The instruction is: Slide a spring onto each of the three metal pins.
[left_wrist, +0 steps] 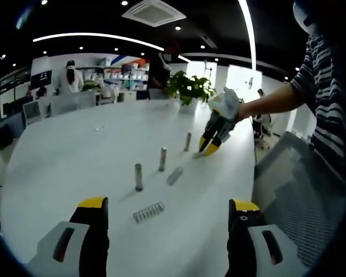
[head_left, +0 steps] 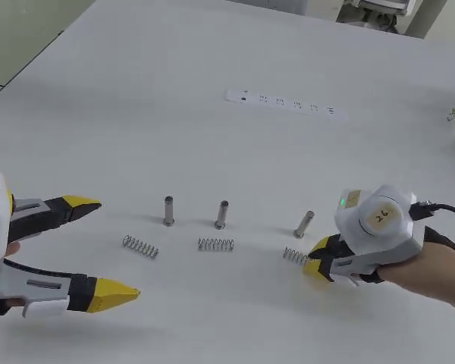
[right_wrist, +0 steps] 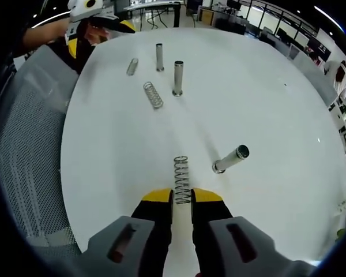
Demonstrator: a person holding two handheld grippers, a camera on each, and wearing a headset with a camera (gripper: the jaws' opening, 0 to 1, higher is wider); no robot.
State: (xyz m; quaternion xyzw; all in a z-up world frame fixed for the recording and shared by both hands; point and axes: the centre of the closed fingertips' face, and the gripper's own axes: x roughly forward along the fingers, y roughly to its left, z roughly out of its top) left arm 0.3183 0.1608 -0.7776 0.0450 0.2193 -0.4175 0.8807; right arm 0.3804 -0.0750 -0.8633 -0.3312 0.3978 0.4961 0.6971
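Three metal pins stand in a row on the white table: left pin (head_left: 168, 211), middle pin (head_left: 222, 214), right pin (head_left: 305, 223). A spring lies in front of each: left spring (head_left: 140, 246), middle spring (head_left: 215, 244), right spring (head_left: 294, 256). My right gripper (head_left: 316, 262) is low on the table, its jaws closed on the near end of the right spring (right_wrist: 181, 173), beside the right pin (right_wrist: 230, 160). My left gripper (head_left: 110, 250) hovers open with nothing in it, left of the left spring (left_wrist: 149, 212) and left pin (left_wrist: 138, 176).
A white power strip (head_left: 280, 101) lies further back on the table. The table's near edge and a mesh chair (right_wrist: 29, 144) are close behind my right gripper. A potted plant (left_wrist: 187, 86) stands at the table's far end.
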